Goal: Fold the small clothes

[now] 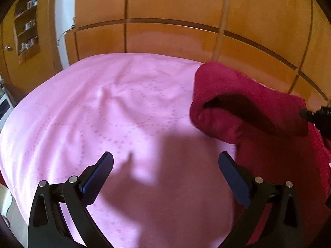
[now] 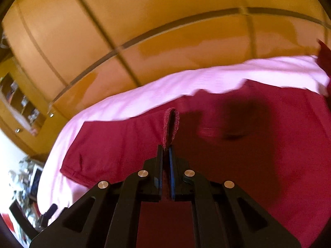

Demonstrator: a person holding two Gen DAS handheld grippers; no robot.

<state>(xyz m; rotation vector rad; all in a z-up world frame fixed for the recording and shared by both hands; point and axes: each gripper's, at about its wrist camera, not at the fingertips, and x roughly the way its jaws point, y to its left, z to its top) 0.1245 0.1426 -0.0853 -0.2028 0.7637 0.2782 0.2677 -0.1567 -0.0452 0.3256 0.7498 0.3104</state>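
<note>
Our right tongs [image 2: 166, 150] are pressed fully together on a hemmed edge of the dark red garment [image 2: 238, 144]. In the right wrist view a narrow loop of that stitched hem [image 2: 171, 124] sticks up just past the fingertips, pinched between the two blue pads. The rest of the garment lies spread over the pink bedspread [image 2: 144, 95], filling most of the lower and right part of this view, with one rounded corner reaching out to the left near the bed's edge. A dark shadow falls across the cloth beyond the tongs.

Our left tongs [image 1: 165, 161] stand wide apart and hold nothing. Between their fingers we see only bare pink bedspread [image 1: 93, 107] with its dotted quilted pattern and a broad shadow. From this side the red garment [image 1: 248, 103] sits to the right, with a fold of it lifted off the bed so that a dark hollow opens under the raised cloth. The tip of the right tongs [image 1: 306, 113] shows at the right border, touching that raised fold. The lower part of the garment runs down the right side just beside the right finger of our left tongs; we cannot tell whether it touches the finger.

Behind the bed stands a wall of orange-brown wooden wardrobe doors [image 1: 175, 10], and at the far left an open shelf niche [image 1: 26, 22] holds small items too blurred to name.
</note>
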